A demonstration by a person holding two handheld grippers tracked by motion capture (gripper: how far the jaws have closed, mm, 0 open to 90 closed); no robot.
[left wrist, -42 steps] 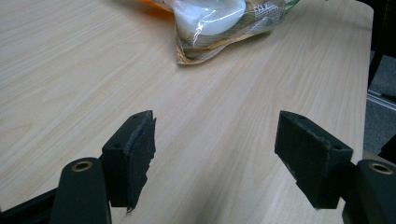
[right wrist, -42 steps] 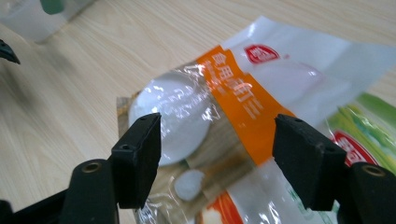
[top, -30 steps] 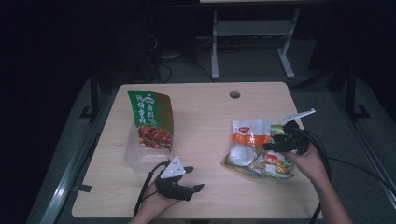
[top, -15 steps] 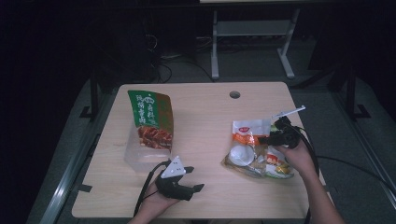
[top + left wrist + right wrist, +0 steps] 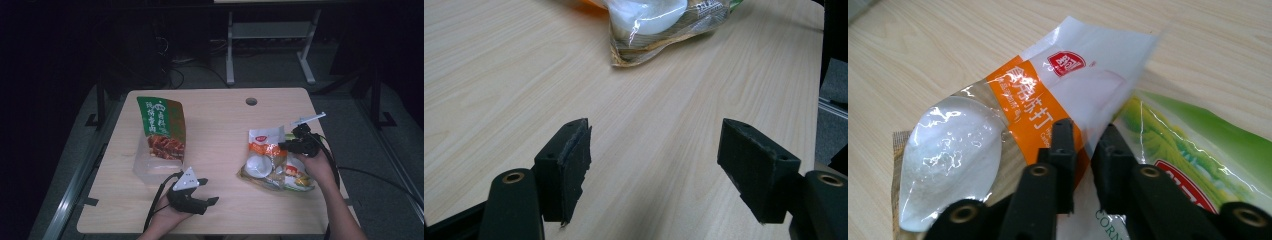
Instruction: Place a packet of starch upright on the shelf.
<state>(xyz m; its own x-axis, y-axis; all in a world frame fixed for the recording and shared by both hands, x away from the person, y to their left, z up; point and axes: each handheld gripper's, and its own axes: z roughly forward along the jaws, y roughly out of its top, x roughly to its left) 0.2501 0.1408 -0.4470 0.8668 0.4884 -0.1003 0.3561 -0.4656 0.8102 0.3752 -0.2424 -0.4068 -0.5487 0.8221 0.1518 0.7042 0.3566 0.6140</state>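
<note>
A white and orange snack packet (image 5: 1048, 100) lies on a small pile of packets (image 5: 272, 167) at the table's right. My right gripper (image 5: 1084, 137) has just been closing its jaws and now pinches that packet's near edge, with a green packet (image 5: 1198, 150) beside it. In the high view the right gripper (image 5: 284, 145) points left over the pile. My left gripper (image 5: 211, 191) rests open on the wood near the front edge, nothing between its jaws (image 5: 654, 160). The pile's near corner (image 5: 659, 25) lies well beyond its tips.
A tall green snack bag (image 5: 162, 127) stands in a clear plastic box (image 5: 142, 170) at the left of the wooden table (image 5: 220, 125). A round cable hole (image 5: 251, 101) is near the far edge. Dark floor and a metal rack lie beyond.
The right gripper's jaws have come together on the white and orange packet's edge, and the hand shifted slightly left over the pile. The left gripper has stayed where it was.
</note>
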